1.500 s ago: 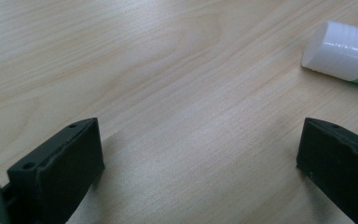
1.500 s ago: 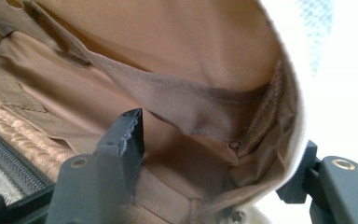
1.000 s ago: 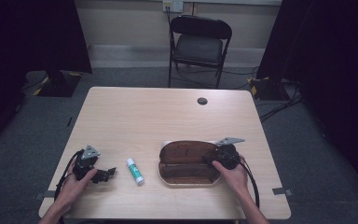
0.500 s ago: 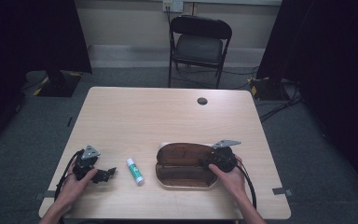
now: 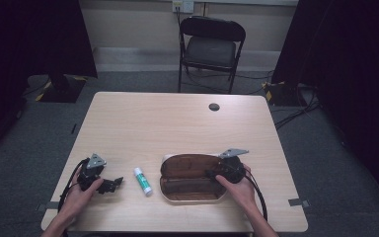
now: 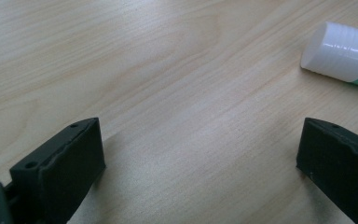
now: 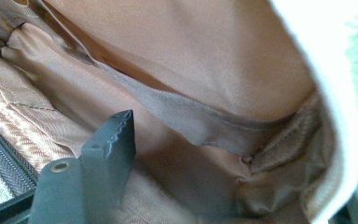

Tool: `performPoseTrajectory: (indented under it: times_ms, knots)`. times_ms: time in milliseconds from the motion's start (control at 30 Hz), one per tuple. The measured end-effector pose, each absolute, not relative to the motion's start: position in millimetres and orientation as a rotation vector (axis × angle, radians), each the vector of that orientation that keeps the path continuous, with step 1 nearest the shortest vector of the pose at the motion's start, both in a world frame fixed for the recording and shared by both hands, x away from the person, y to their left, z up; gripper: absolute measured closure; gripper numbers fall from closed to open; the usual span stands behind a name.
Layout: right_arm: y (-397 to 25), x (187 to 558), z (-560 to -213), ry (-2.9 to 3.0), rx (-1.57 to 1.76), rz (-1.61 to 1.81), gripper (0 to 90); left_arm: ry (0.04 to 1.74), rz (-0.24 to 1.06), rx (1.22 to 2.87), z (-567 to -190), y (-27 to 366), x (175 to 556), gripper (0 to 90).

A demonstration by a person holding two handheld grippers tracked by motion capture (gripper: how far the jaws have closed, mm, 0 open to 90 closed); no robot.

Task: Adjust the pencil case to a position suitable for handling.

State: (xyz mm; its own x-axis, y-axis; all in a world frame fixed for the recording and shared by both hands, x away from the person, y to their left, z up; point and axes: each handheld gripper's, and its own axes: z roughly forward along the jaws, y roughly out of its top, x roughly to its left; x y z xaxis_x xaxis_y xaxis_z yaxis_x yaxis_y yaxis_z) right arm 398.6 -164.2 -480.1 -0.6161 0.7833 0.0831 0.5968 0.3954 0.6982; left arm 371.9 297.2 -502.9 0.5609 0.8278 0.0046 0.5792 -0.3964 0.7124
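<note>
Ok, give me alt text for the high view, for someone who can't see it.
A person at a wooden table holds the right gripper inside an open, brown-lined case. The left gripper rests open on the table, jaws pointing at a glue stick lying between it and the case. An empty chair stands beyond.

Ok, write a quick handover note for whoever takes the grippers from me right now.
Left gripper: open, resting on the table, fingers apart on bare wood, holding nothing.
Right gripper: at the right end of the open pencil case, one finger inside against the brown lining; whether it grips the wall is unclear.
Glue stick: lying flat between left gripper and case, untouched.
Done: case lies open.
Left: probably pick up the glue stick, put it in the case, then close it.
</note>
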Motion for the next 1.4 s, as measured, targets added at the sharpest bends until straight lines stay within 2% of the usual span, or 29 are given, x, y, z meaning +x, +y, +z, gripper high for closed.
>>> performPoseTrajectory:
  times_ms: [500, 700, 833, 1167, 1400]
  knots:
    - [-166, 392, -474, 2.380, 1.195, 1.054, 23.5, 1.112, 0.463, 2.139, -501, 293, 371, 2.6]
    - [-172, 385, -469, 2.348, 1.182, 1.091, 21.1, 1.132, 0.469, 2.121, -499, 292, 372, 8.9]
    - [-177, 377, -464, 2.322, 1.165, 1.107, 20.0, 1.140, 0.477, 2.122, -497, 293, 372, 16.6]
    - [-199, 355, -456, 2.279, 1.158, 1.151, 23.1, 1.085, 0.459, 2.129, -491, 285, 369, 16.9]
    - [-223, 347, -460, 2.251, 1.224, 1.125, 23.3, 1.030, 0.431, 2.065, -482, 279, 366, 18.0]
